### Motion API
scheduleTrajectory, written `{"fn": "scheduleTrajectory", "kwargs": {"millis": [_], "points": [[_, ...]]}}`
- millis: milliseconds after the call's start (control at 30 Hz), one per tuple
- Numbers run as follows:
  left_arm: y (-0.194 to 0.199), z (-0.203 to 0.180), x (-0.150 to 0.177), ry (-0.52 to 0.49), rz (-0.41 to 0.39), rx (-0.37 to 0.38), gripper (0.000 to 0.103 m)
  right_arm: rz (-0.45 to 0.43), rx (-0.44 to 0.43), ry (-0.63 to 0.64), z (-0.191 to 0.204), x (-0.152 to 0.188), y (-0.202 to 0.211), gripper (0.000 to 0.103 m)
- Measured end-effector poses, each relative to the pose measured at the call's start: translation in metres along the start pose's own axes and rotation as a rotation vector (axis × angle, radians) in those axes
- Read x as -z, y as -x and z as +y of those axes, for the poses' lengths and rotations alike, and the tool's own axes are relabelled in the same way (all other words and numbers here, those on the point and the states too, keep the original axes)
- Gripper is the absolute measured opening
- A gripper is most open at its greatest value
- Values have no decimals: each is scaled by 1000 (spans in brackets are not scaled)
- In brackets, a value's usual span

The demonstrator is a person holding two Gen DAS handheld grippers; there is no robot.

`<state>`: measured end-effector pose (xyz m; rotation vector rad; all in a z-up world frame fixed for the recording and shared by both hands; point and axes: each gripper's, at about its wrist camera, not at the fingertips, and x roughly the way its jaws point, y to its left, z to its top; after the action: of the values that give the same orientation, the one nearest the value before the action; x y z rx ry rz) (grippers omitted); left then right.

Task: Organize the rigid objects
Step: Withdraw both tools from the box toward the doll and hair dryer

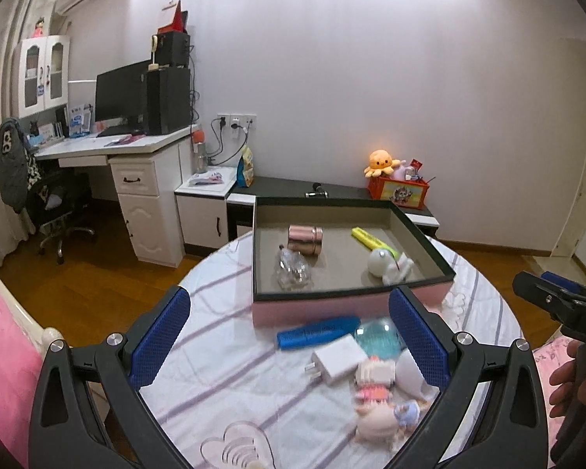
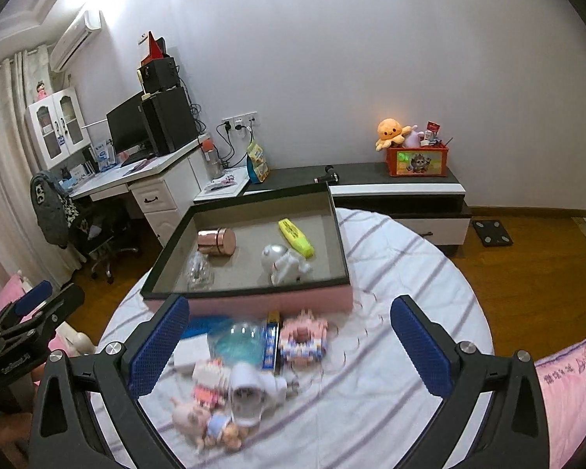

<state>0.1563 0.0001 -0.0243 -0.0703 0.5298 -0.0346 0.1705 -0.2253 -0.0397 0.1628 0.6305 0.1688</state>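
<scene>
A pink box with a black rim (image 1: 332,306) (image 2: 250,305) sits on the round striped table. Inside lie a copper tin (image 1: 304,238) (image 2: 217,242), a yellow highlighter (image 1: 373,242) (image 2: 295,236), a white figurine (image 1: 386,265) (image 2: 287,264) and a clear bottle (image 1: 293,269) (image 2: 199,269). In front of the box are a blue tube (image 1: 318,332), a white charger (image 1: 338,359) (image 2: 191,351), a teal ball (image 1: 379,336) (image 2: 236,342), a pink block toy (image 2: 302,338), a white cup (image 2: 246,394) and a doll (image 1: 386,418) (image 2: 211,426). My left gripper (image 1: 289,340) and right gripper (image 2: 289,344) hover open over this pile, holding nothing.
A low black-and-white cabinet (image 2: 402,179) stands behind the table, carrying a red toy crate (image 2: 418,160) with an orange plush. A white desk (image 1: 136,148) with a monitor and an office chair is at the left. Pink bedding (image 2: 566,391) borders the table's right side.
</scene>
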Motion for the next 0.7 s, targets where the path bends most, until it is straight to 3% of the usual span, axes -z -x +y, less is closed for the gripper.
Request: {"fn": "scheduleTrajectory", "kwargs": {"millis": [367, 700], "points": [[11, -2, 44, 4, 70, 11, 103, 81, 9, -21, -6, 45, 7, 103], [19, -7, 49, 2, 67, 20, 103, 80, 3, -11, -3, 50, 11, 103]]}}
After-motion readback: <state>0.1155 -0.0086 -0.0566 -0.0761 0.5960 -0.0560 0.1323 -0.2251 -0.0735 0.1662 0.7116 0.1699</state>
